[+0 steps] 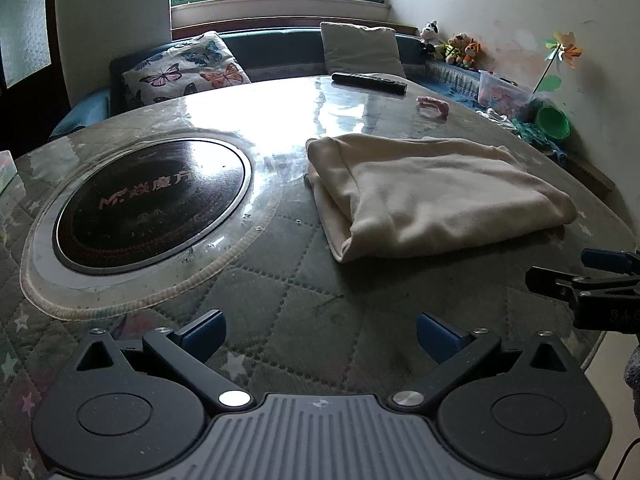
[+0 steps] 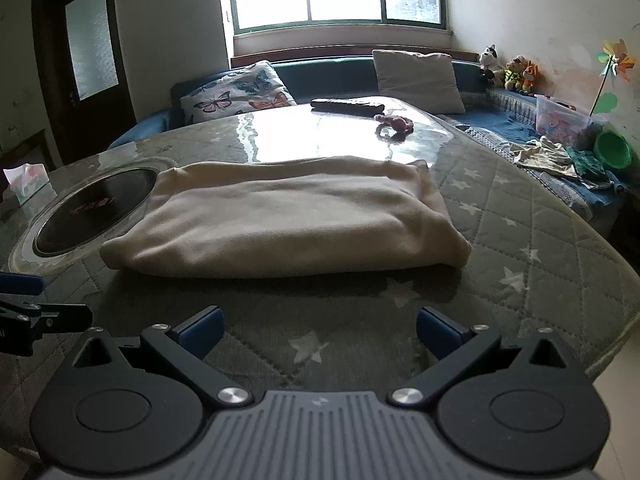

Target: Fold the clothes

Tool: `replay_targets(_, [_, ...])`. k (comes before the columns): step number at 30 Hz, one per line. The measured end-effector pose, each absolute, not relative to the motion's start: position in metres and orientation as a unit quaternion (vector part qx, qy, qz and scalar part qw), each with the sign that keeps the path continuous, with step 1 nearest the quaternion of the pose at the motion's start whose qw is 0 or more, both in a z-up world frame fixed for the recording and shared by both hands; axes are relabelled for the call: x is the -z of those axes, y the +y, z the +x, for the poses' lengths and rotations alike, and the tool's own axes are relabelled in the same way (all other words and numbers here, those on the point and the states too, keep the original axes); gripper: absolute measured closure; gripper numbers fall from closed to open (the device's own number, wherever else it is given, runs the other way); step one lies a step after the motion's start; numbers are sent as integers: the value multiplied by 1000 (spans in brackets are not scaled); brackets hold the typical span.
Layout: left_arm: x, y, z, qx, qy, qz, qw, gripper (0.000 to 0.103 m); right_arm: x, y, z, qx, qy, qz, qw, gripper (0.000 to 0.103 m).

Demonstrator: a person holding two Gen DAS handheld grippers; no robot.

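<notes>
Left gripper (image 1: 321,337) is hovering over the quilted table (image 1: 288,280) with jaws spread apart, gripping nothing. Ahead and to its right, the cream garment (image 1: 432,196) is lying folded, just beside the round cooktop (image 1: 150,204). Right gripper (image 2: 320,332) is likewise standing apart and empty, facing the garment's near fold. Risk: pinching only the top layer would be dragging the stack open, undoing the fold.

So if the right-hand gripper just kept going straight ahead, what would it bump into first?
Most likely the folded cream cloth. The right gripper is open, holds nothing, and points at its near edge across bare tabletop; its height above the table is unclear.
</notes>
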State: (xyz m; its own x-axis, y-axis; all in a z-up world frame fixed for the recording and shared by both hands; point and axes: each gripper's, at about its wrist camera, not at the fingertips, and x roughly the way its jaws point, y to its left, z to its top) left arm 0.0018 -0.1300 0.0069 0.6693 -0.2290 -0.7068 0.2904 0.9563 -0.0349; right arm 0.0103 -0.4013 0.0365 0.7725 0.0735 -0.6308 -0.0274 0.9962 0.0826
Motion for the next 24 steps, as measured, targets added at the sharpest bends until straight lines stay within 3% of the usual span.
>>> replay_targets(24, [-10,-141,-24,147,362,68,918,0,-43,-397,-7,-27,327,32,944,0])
